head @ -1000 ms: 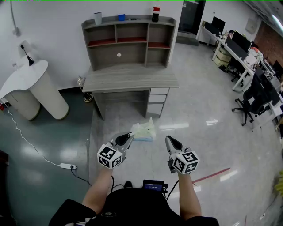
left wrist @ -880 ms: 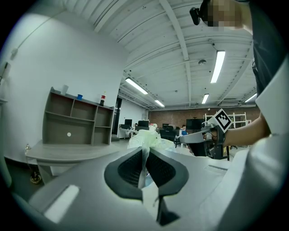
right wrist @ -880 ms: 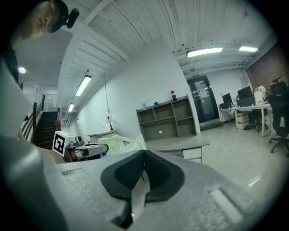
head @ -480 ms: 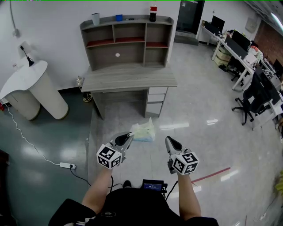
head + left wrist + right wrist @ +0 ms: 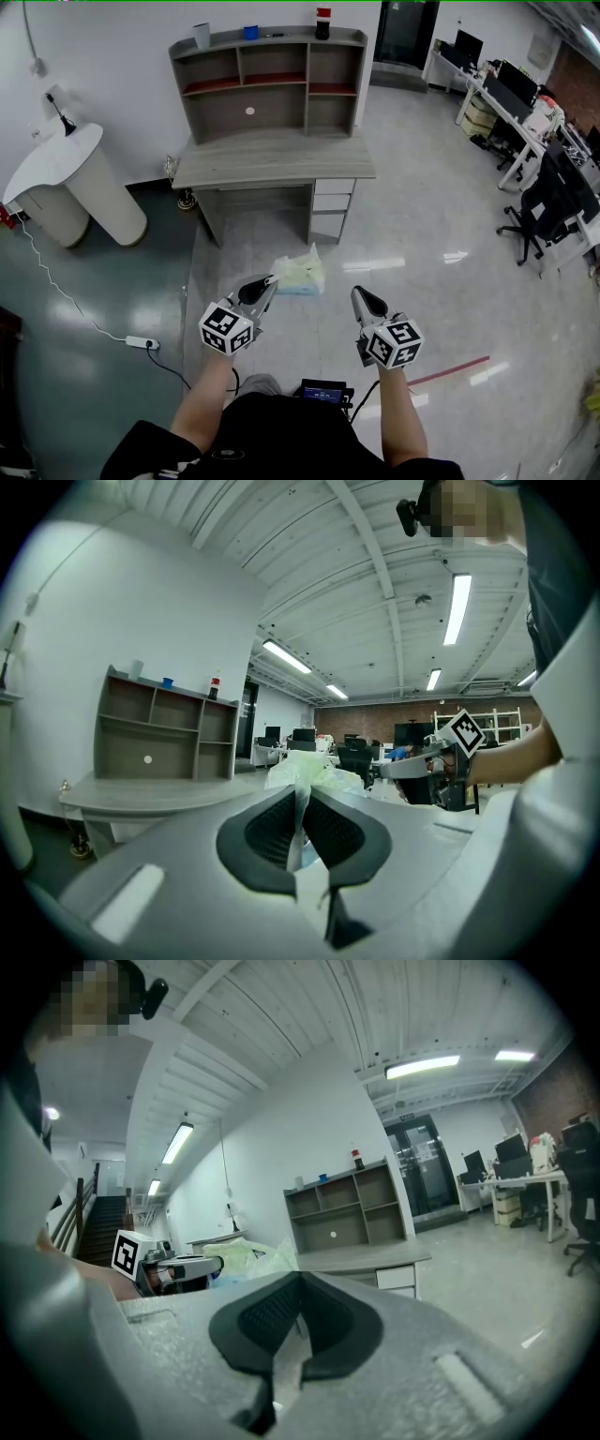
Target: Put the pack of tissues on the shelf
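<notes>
A pale green pack of tissues (image 5: 300, 272) in crinkly plastic hangs from my left gripper (image 5: 271, 280), which is shut on the wrapper's edge. In the left gripper view the wrapper (image 5: 314, 772) bunches up just beyond the closed pads of that gripper (image 5: 302, 794). My right gripper (image 5: 357, 293) is level with it to the right, shut with nothing between its jaws, as the right gripper view (image 5: 298, 1283) also shows. The grey shelf unit (image 5: 272, 80) stands on a grey desk (image 5: 272, 159) ahead, well beyond both grippers.
On top of the shelf unit stand a cup (image 5: 202, 36), a blue item (image 5: 250, 33) and a dark bottle (image 5: 322, 23). A white rounded stand (image 5: 70, 183) is at the left, and a power strip (image 5: 142, 343) with its cable lies on the floor. Office chairs (image 5: 553, 202) and desks fill the right.
The left gripper and the tissue pack have edged slightly forward and left toward the desk. The right gripper has barely moved.
</notes>
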`<state>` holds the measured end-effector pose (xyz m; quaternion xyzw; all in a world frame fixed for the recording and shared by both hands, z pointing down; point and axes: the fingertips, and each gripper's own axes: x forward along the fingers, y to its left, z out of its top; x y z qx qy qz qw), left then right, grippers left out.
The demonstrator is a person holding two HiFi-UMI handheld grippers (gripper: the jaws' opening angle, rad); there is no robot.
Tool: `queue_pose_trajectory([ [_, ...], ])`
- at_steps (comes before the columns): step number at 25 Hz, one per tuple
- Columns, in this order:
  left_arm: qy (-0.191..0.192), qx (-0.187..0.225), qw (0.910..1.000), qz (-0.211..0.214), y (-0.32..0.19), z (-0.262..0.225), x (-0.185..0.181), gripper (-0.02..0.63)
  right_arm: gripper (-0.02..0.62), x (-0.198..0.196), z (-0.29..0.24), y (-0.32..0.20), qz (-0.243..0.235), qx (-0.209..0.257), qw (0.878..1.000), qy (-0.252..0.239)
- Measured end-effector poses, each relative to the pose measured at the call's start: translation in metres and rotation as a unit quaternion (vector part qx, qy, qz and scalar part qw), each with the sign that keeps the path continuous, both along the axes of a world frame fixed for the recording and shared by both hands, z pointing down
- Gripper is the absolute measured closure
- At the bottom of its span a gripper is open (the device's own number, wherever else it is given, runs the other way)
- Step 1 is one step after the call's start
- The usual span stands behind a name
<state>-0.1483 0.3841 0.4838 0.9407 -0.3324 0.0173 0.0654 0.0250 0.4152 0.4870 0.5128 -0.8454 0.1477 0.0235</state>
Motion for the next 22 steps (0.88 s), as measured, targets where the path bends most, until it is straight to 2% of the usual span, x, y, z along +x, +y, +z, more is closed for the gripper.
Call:
queue_pose_trajectory([
  [11, -0.003, -0.008, 0.9999, -0.011, -0.018, 0.011, 0.007, 0.592, 0.597, 0.008, 0.009, -0.02, -0.009, -0.009, 1.0, 0.0],
  [22, 0.006, -0.02, 0.9998, -0.005, -0.08, 0.025, 0.014, 0.592, 0.597, 0.017, 0.013, -0.078, 0.007, -0.009, 1.0, 0.008],
])
